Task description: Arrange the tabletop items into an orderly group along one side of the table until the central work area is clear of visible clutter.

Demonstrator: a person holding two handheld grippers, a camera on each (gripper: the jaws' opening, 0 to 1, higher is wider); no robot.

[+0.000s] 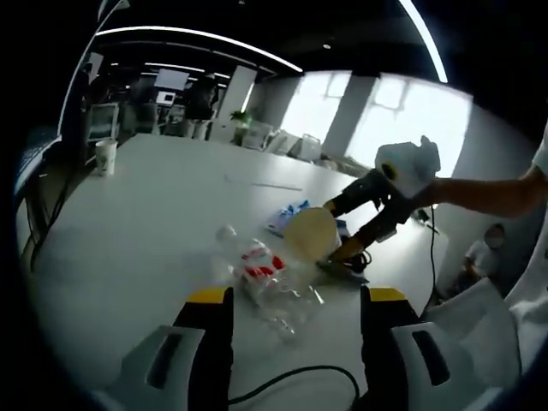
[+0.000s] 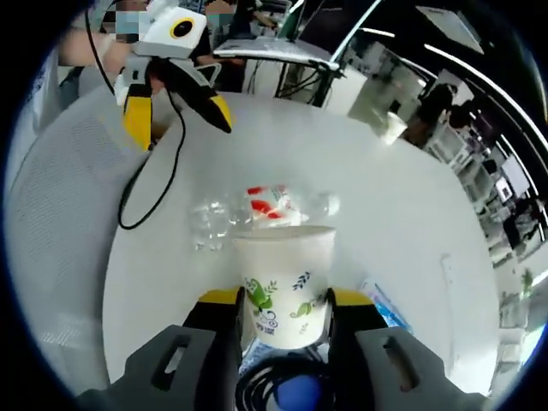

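A clear plastic bottle (image 1: 267, 278) with a red and white label lies on its side on the white table (image 1: 154, 223), just ahead of my left gripper (image 1: 298, 298), whose jaws stand wide open with nothing between them. My right gripper (image 2: 286, 300) is shut on a white paper cup (image 2: 282, 282) printed with green leaves, held upright just short of the bottle (image 2: 261, 210). From the left gripper view the right gripper (image 1: 336, 231) comes in from the right with the cup (image 1: 312, 233). The left gripper (image 2: 180, 124) shows open at the far side of the bottle.
A blue packet (image 1: 291, 214) lies behind the cup, also seen as a blue packet (image 2: 385, 310) to its right. Another paper cup (image 1: 105, 157) stands near the far table edge (image 2: 390, 127). A black cable (image 2: 141, 193) trails across the table. Office desks stand beyond.
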